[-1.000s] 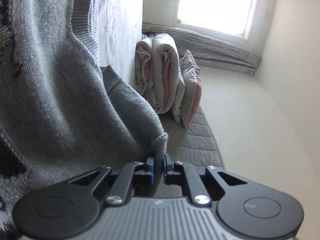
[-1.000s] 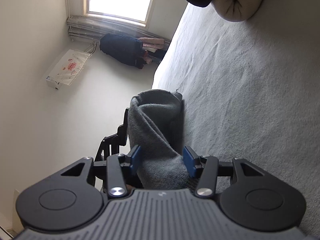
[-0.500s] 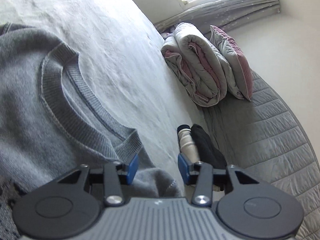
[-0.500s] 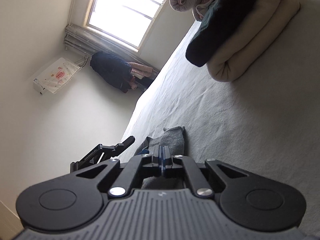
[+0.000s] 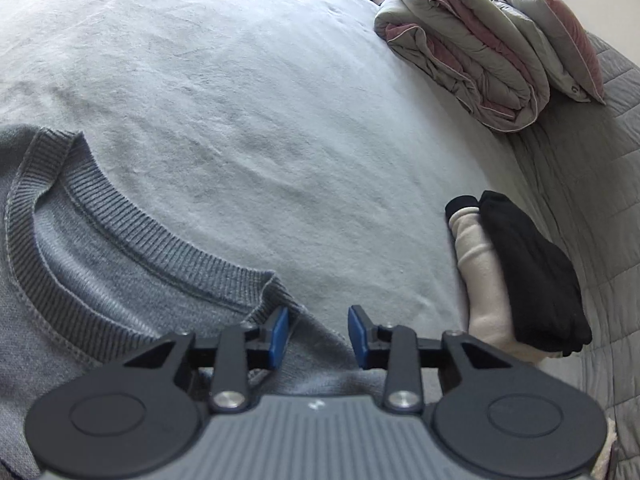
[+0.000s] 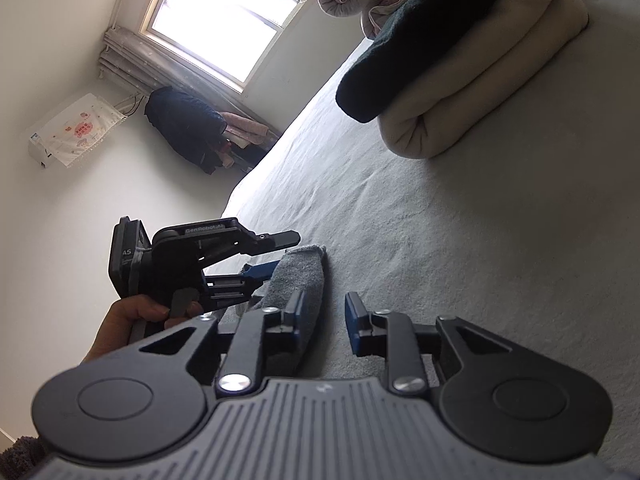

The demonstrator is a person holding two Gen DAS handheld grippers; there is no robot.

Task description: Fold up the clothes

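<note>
1. Bed (image 5: 240, 80) carries finished folded garments (image 5: 520, 272) at its edge.
2. Grey sweater (image 5: 100, 280) lies unfolded beside them.
3. Left gripper (image 5: 316, 336) closing, empty, over its shoulder; right gripper (image 6: 324, 320) opening, beside the sleeve (image 6: 298, 280).

Ribbed grey knit sweater (image 5: 100, 264) on a matt, napped bedsheet (image 5: 260, 100).

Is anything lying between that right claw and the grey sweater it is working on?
Nothing visible does. The right claw hangs right at the grey sweater, one blue pad beside the cloth, its jaws opening. The folded cream and black clothes lie farther up the bed, off to the side.
</note>
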